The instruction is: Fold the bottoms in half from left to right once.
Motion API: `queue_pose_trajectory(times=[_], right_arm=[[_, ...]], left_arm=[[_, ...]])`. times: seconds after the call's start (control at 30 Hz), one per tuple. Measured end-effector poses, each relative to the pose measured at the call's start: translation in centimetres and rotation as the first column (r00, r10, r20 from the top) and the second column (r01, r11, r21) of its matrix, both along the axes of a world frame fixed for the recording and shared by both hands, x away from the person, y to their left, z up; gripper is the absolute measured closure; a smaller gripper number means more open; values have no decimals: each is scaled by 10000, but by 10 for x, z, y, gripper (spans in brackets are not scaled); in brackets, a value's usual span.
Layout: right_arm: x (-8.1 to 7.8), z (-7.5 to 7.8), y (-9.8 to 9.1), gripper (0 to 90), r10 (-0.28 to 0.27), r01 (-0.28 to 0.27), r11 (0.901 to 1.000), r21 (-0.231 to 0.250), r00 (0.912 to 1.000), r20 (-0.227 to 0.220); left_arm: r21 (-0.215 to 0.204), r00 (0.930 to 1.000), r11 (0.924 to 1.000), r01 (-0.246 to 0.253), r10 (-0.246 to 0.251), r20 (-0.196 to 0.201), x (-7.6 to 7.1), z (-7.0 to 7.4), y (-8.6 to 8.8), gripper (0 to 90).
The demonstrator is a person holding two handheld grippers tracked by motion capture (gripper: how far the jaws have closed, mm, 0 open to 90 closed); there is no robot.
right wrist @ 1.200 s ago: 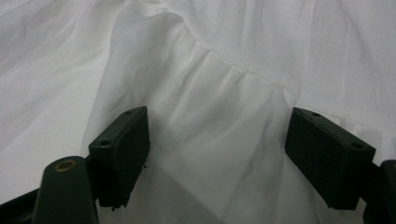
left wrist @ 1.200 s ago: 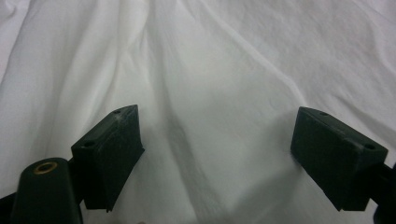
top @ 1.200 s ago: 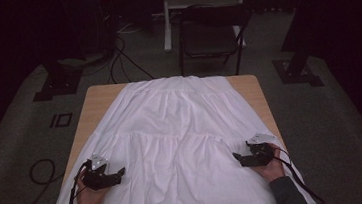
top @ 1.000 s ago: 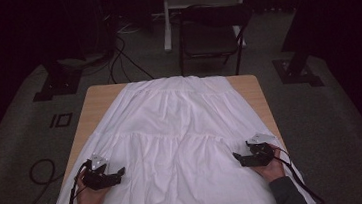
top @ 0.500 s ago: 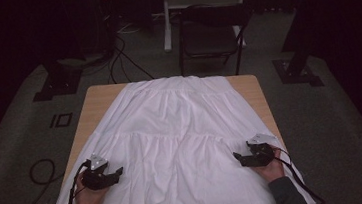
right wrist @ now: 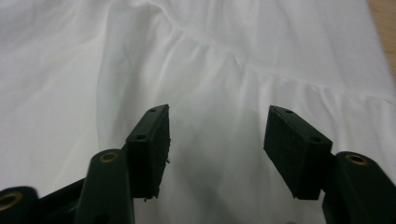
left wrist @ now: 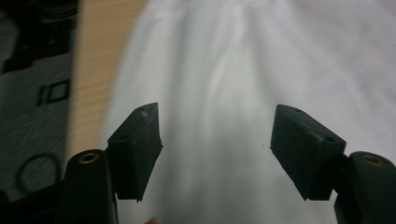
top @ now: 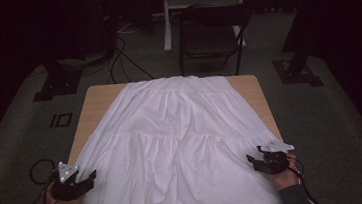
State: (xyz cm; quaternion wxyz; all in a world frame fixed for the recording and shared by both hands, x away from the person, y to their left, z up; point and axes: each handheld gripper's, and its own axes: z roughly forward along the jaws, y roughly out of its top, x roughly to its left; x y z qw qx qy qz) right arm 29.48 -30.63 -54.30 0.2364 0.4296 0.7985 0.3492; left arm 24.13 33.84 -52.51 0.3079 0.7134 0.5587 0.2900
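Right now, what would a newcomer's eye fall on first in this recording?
A big white skirt spread flat, covering nearly the whole wooden table. At its near corners sit the left claw and right claw, both open over the cloth. A dark chair stands behind.

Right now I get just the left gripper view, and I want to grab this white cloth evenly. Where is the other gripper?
Observer: The right gripper sits at the skirt's opposite near edge, level with the left gripper.
Operator: Is it gripping yet?
Observer: No. Its jaws have just been closing, but they stand apart above the fabric with nothing pinched.
Operator: Any seam near it?
Observer: Yes, a gathered seam runs across the cloth just beyond its jaws.
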Motion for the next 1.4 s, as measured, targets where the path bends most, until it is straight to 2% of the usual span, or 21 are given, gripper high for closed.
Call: queue_pose_trajectory(times=[0.1, 0.23, 0.3, 0.37, 0.43, 0.47, 0.57, 0.63, 0.73, 0.87, 0.9, 0.97, 1.07, 1.17, 1.27, 1.33, 1.4], right_arm=[[-11, 1, -9, 451, -172, 172, 9998, -42, 9998, 25], [-22, 1, -21, 476, -447, 449, 9988, -171, 9989, 122], [-26, 1, -26, 472, -582, 584, 9981, -188, 9982, 138], [-29, -1, -31, 460, -721, 722, 9972, -185, 9974, 100], [-31, -3, -34, 460, -791, 791, 9967, -184, 9969, 33], [-33, -7, -37, 442, -858, 856, 9960, -242, 9963, -74], [-34, -11, -40, 434, -936, 931, 9954, -241, 9954, -205], [-35, -13, -41, 435, -970, 964, 9951, -209, 9948, -303], [-36, -14, -42, 446, -963, 963, 9954, -13, 9947, -359], [-37, -15, -42, 464, -946, 973, 9943, 441, 9937, -596], [-38, -16, -41, 465, -931, 959, 9942, 479, 9940, -581], [-40, -16, -39, 465, -887, 915, 9947, 468, 9943, -598], [-43, -16, -34, 465, -850, 880, 9949, 485, 9945, -615], [-45, -16, -30, 465, -767, 799, 9956, 487, 9951, -629], [-49, -16, -21, 465, -596, 626, 9969, 468, 9963, -616], [-53, -16, -15, 464, -525, 556, 9974, 468, 9966, -641], [-56, -16, -11, 464, -468, 499, 9977, 469, 9968, -648]], left_arm=[[-136, 9976, 9975, -696, 697, 44, -12, 0, 21, 365], [-267, 9893, 9890, -1456, 1455, -48, -22, -4, 41, 383], [-312, 9869, 9866, -1602, 1595, -231, -23, -8, 46, 374], [-297, 9874, 9878, -1531, 1516, -454, -23, -14, 46, 360], [-297, 9874, 9878, -1531, 1516, -454, -23, -14, 46, 355], [-246, 9865, 9883, -1504, 1483, -699, -23, -21, 45, 353], [-112, 9837, 9884, -1514, 1495, -1000, -22, -27, 43, 362], [-353, 9843, 9883, -1485, 1442, -1022, -24, -29, 45, 389], [-560, 9863, 9894, -1342, 1279, -1043, -25, -28, 46, 507], [-593, 9878, 9911, -1191, 1123, -1074, -24, -27, 46, 788], [-492, 9868, 9906, -1273, 1215, -1069, -24, -27, 47, 857], [-382, 9859, 9909, -1293, 1243, -1120, -26, -26, 47, 887], [-90, 9862, 9918, -1275, 1258, -1076, -31, -26, 48, 893], [30, 9847, 9900, -1412, 1407, -1026, -36, -25, 50, 895], [-67, 9801, 9831, -1828, 1817, -800, -52, -22, 61, 896], [-121, 9745, 9761, -2168, 2156, -627, -64, -20, 70, 896], [-221, 9641, 9648, -2622, 2609, -492, -75, -18, 80, 895]])
